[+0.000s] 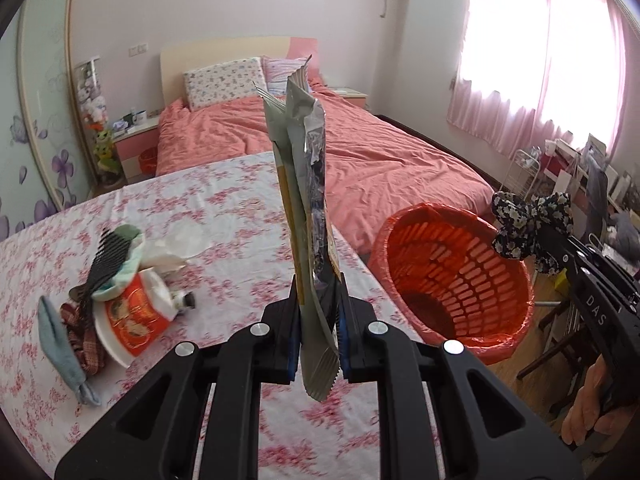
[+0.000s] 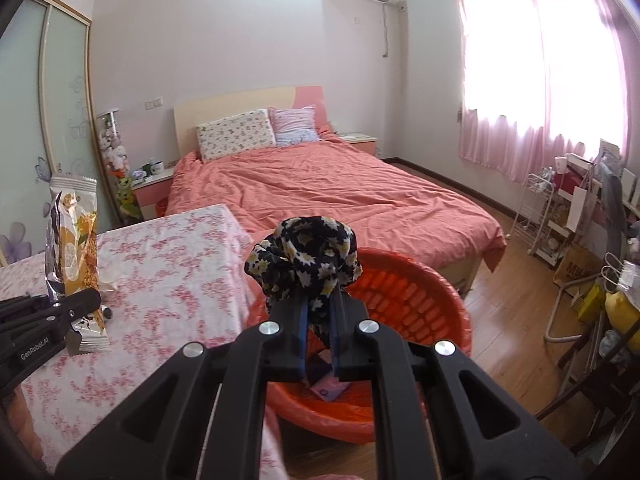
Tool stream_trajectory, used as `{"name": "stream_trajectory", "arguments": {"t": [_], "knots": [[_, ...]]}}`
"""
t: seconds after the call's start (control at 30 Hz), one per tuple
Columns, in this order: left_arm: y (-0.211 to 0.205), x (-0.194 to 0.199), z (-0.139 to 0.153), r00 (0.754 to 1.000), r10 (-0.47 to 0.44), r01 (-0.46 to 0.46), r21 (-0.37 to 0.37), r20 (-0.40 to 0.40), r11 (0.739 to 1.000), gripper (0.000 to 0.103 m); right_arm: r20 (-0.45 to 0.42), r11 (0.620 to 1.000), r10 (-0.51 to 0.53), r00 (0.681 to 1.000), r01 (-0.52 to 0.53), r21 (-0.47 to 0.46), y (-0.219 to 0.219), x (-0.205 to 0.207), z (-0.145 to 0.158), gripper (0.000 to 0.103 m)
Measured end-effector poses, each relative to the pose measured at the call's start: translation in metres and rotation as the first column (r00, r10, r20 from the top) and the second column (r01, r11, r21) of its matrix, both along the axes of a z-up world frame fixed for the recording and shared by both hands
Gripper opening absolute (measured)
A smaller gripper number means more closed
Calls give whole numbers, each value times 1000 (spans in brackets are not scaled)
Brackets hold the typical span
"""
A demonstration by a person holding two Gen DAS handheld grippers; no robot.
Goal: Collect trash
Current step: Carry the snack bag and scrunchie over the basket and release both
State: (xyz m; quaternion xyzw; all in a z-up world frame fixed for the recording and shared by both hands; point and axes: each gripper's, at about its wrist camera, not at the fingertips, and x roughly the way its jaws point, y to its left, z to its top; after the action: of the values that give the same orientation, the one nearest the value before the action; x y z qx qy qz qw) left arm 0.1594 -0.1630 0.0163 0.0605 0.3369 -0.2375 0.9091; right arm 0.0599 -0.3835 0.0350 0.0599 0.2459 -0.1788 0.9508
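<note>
Orange basket (image 1: 456,280) beside floral table (image 1: 224,208), comb (image 1: 106,266), sock (image 1: 64,344) left of wrapper (image 1: 308,184)

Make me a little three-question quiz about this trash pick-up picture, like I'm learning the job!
1. True or false: the left gripper is shut on a snack wrapper.
2. What does the right gripper hold? A) comb B) dark flowered cloth C) cup
3. What colour is the basket beside the table?

Key: 1 true; 2 B; 3 orange-red.
</note>
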Motion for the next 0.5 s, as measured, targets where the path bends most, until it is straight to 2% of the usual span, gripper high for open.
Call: {"name": "stream_trajectory", "arguments": {"t": [0.5], "knots": [[-97, 1, -18, 988, -150, 147, 105, 24, 984, 15, 4, 991, -77, 997, 77, 108, -66, -1, -26, 10]]}}
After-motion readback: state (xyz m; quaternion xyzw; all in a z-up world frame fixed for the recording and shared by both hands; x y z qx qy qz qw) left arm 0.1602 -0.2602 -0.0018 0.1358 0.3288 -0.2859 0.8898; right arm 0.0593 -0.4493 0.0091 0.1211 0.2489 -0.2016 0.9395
